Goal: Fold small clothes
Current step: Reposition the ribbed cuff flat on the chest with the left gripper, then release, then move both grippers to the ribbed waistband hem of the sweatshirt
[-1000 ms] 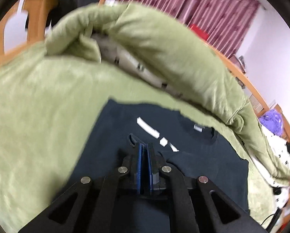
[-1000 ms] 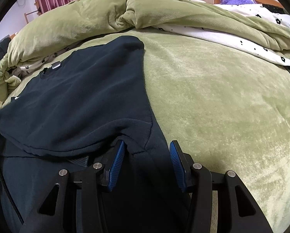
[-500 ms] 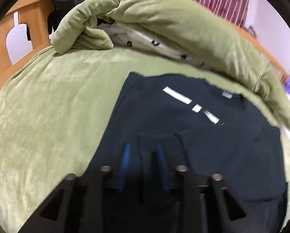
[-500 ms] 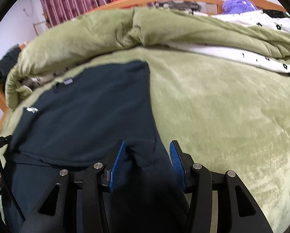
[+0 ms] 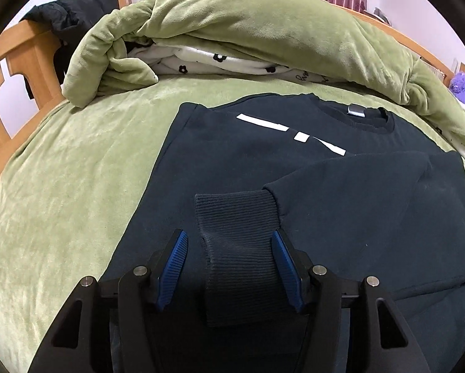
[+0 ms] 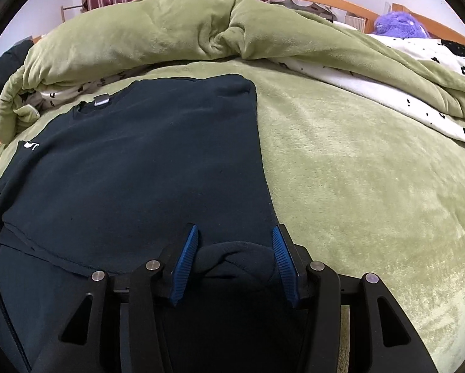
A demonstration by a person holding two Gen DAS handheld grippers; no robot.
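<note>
Left wrist view showed a green blanket (image 5: 77, 171) under the dark sweatshirt (image 5: 232, 155), which lay flat, collar far. On the sweatshirt, one sleeve (image 5: 356, 192) lay across. Its ribbed cuff (image 5: 238, 242) ran toward the left gripper (image 5: 229, 248), between wide fingers. The right gripper (image 6: 234, 245), also wide, straddled a bunched fold (image 6: 232, 258).

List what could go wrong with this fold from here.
1. The ribbed cuff lies between the open left gripper; it may catch and drag the folded sleeve out of place.
2. Bunched fabric between the open right gripper could leave the sweatshirt lumpy.
3. The soft blanket may let layers shift.
</note>
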